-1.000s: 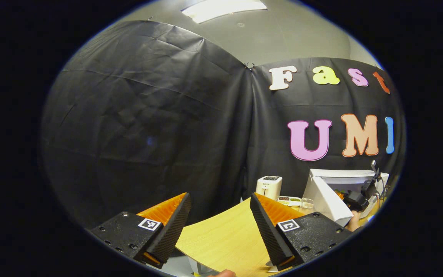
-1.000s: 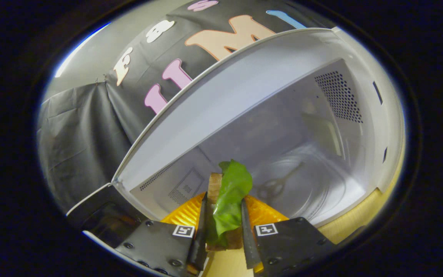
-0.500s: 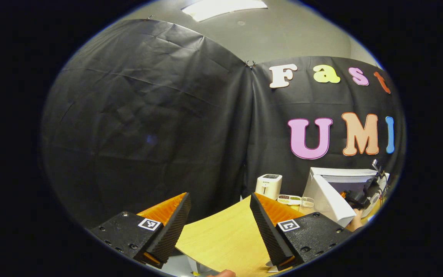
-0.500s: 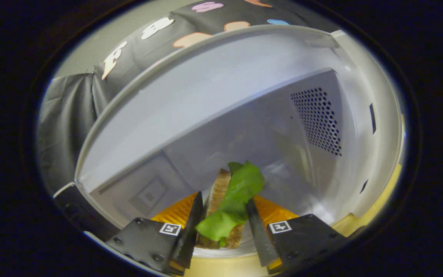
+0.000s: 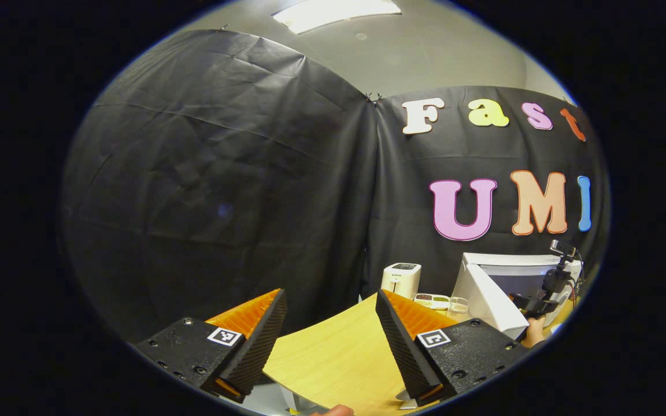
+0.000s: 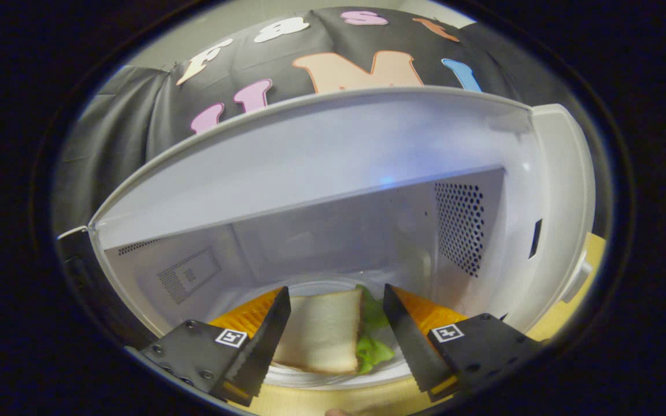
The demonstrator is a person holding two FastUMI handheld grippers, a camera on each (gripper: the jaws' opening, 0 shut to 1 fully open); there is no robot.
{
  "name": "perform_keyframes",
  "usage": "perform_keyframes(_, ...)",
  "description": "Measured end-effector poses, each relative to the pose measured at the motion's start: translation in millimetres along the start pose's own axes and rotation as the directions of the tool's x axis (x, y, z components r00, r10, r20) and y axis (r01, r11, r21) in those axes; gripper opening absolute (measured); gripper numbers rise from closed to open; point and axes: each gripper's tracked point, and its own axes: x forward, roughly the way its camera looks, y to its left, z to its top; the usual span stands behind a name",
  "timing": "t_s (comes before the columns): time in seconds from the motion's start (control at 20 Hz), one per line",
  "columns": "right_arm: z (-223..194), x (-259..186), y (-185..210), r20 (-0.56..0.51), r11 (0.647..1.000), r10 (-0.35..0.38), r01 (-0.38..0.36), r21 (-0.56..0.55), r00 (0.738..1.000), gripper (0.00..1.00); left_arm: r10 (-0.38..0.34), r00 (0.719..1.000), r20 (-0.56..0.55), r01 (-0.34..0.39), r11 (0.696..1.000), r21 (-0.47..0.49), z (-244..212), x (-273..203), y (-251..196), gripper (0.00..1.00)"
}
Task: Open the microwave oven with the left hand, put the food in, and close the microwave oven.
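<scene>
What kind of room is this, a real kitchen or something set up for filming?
Most likely a staged recording booth, not a real kitchen. Black cloth hangs as walls around a wooden table, which holds a white microwave oven standing open with a sandwich inside, plus a small white appliance.

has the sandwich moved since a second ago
Yes. The sandwich was upright, clamped between the right gripper fingers at the microwave opening; now it lies flat on the turntable inside, fingers spread apart.
</scene>
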Motion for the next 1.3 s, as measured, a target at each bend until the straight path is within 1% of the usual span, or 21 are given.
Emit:
perform_keyframes(0.15,13.8,-15.7,2.3,0.008,0.999,0.034,-0.034,-0.032,0.999,0.91,-0.006,1.000,-0.003,0.006,1.000,0.008,-1.1,-0.7,-1.1,0.95)
perform_keyframes(0.3,30.7,-42.3,4.9,0.008,0.992,0.099,-0.098,-0.074,0.995,0.92,-0.008,1.000,-0.001,0.008,1.000,0.007,-1.5,-0.2,-2.2,0.95)
perform_keyframes(0.5,52.2,-97.8,0.1,-0.010,0.965,0.223,-0.222,-0.142,0.975,0.92,-0.010,1.000,0.004,0.010,1.000,0.007,-0.4,-0.3,-2.5,0.95)
perform_keyframes(0.55,56.4,-112.6,-7.1,-0.019,0.957,0.239,-0.239,-0.164,0.971,0.92,-0.019,1.000,0.005,0.019,1.000,0.002,0.2,-1.0,-5.3,0.90)
perform_keyframes(0.6,60.4,-127.4,-16.9,-0.028,0.951,0.247,-0.248,-0.183,0.969,0.92,-0.028,1.000,0.001,0.028,1.000,0.000,-0.8,-1.5,-8.5,0.95)
perform_keyframes(0.7,67.5,-149.5,-39.9,-0.060,0.946,0.250,-0.257,-0.198,0.966,0.92,-0.033,0.999,-0.002,0.033,0.999,-0.001,-1.5,-0.3,-10.8,0.95)
perform_keyframes(0.8,76.5,-166.7,-63.4,-0.104,0.948,0.248,-0.263,-0.177,0.963,0.92,-0.028,1.000,0.007,0.028,1.000,0.001,-0.7,0.9,-12.0,0.95)
perform_keyframes(0.85,86.0,-174.9,-73.0,-0.108,0.950,0.255,-0.270,-0.158,0.961,0.92,-0.032,0.999,0.010,0.032,0.999,0.007,-1.1,1.9,-15.1,0.95)
perform_keyframes(0.9,97.5,-181.8,-82.9,-0.100,0.950,0.262,-0.275,-0.146,0.960,0.92,-0.037,0.999,0.009,0.037,0.999,0.012,-2.4,0.9,-18.2,0.95)
perform_keyframes(0.95,110.8,-186.8,-96.2,-0.085,0.954,0.252,-0.262,-0.148,0.964,0.92,-0.040,0.999,0.008,0.040,0.999,0.018,-4.0,0.7,-20.7,0.95)
perform_keyframes(1.05,138.9,-195.1,-127.2,-0.044,0.961,0.208,-0.213,-0.175,0.977,0.91,-0.028,1.000,-0.005,0.028,0.998,0.051,-11.1,2.9,-25.2,0.95)
perform_keyframes(1.15,171.8,-199.3,-149.0,0.007,0.965,0.176,-0.171,-0.201,0.984,0.91,0.003,1.000,-0.005,-0.002,0.994,0.106,-15.8,3.5,-25.3,0.95)
perform_keyframes(1.2,188.9,-204.5,-152.0,0.028,0.966,0.165,-0.156,-0.206,0.986,0.92,0.021,1.000,0.001,-0.020,0.992,0.128,-16.1,2.3,-24.3,0.95)
perform_keyframes(1.3,215.5,-205.5,-164.9,0.062,0.969,0.155,-0.139,-0.203,0.986,0.92,0.041,0.999,0.002,-0.041,0.988,0.149,-17.3,-0.9,-27.5,0.95)
